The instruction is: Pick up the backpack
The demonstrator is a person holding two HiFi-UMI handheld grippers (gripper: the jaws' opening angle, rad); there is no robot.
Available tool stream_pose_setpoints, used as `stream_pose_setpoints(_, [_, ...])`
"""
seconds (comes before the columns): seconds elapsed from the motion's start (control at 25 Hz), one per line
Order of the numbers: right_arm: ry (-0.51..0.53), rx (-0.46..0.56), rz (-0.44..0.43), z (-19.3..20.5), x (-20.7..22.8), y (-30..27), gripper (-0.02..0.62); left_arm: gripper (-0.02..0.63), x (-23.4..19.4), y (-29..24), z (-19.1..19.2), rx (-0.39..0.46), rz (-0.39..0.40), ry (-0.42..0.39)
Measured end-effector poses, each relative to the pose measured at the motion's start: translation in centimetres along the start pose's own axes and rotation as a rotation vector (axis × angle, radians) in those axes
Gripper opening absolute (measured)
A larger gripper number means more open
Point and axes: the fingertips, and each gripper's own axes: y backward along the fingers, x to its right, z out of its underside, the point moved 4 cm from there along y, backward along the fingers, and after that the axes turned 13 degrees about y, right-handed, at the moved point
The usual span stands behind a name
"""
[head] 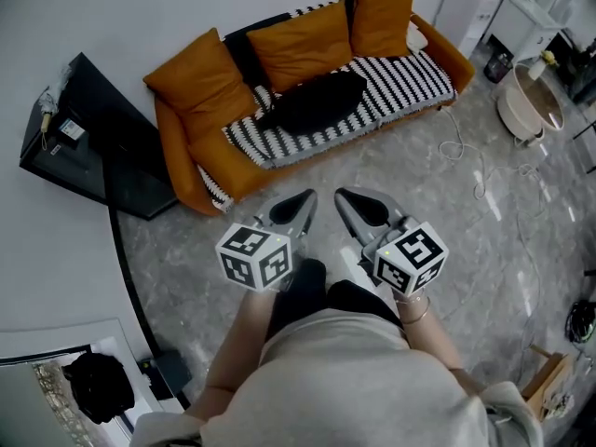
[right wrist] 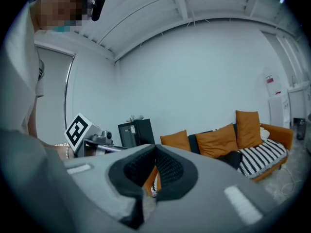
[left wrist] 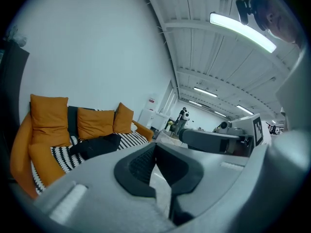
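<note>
The black backpack (head: pixel 317 101) lies slumped on the striped seat of an orange sofa (head: pixel 186 180), between the orange cushions. It also shows in the left gripper view as the backpack (left wrist: pixel 95 146) and in the right gripper view as the backpack (right wrist: pixel 233 158). My left gripper (head: pixel 303 196) and right gripper (head: pixel 347 196) are held side by side over the marble floor, well short of the sofa. Both point toward it. Each pair of jaws meets at the tips with nothing between them, as seen at the left gripper (left wrist: pixel 155 144) and the right gripper (right wrist: pixel 155 147).
A black cabinet (head: pixel 93 138) stands left of the sofa against the wall. A white tub (head: pixel 526 101) and white cables (head: pixel 466 147) lie on the floor to the right. A cardboard box (head: pixel 549 380) sits at the lower right, a black bag (head: pixel 93 385) at the lower left.
</note>
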Motion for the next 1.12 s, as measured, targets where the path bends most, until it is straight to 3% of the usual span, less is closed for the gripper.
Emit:
stream_pose_setpoints(0.28, [-0.054, -0.017, 0.039, 0.7, 3.6, -2.2, 0.003, 0.008, -2.3, -3.9, -1.3, -0.039, 0.066, 0.047])
stream_pose_setpoints(0.52, [-0.095, -0.019, 0.079, 1.1, 8.9, -6.3, 0.003, 0.008, -7.3, -8.5, -3.7, -0.065, 0.070, 0.072])
stream_pose_setpoints(0.88, [-0.135, -0.050, 0.056, 0.7, 17.1, -19.6, 0.003, 0.008, -17.3, -15.2, -11.6, -0.086, 0.100, 0.154])
stream_pose_setpoints(1.12, [-0.149, -0.061, 0.070, -0.4, 21.7, -27.3, 0.003, 0.008, -23.2, -18.8, -17.2, -0.108, 0.109, 0.114])
